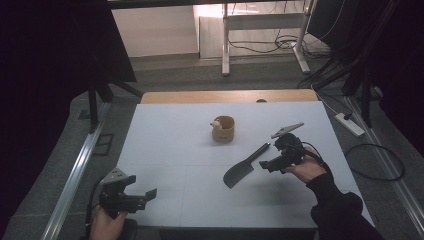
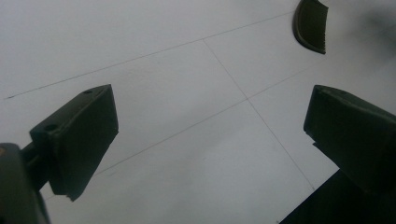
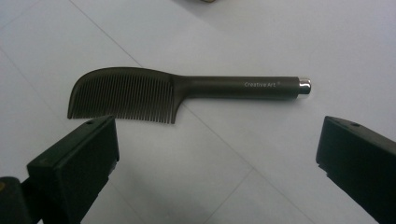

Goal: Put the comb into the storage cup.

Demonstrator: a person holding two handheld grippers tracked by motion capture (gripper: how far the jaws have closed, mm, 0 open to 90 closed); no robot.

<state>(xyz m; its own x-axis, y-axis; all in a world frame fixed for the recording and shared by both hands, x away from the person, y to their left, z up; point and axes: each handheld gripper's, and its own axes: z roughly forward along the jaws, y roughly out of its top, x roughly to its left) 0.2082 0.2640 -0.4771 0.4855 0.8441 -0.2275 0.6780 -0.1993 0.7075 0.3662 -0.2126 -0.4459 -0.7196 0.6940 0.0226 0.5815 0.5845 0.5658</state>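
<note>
Dark comb (image 3: 187, 91) is seen lying flat on the white table (image 1: 165, 150), right of centre, just beside the right gripper (image 1: 276, 161), whose jaws are held wide apart with nothing between them. Left gripper (image 1: 137, 192) is held at the near left edge, jaws likewise spread and empty. A small wooden cup (image 1: 223, 129), possibly holding a figurine, stands beyond the comb.

Lay flat, comb (image 1: 243, 168), bare table (image 1: 170, 150) all round; stood far behind, well apart, wooden cup (image 1: 223, 128).
</note>
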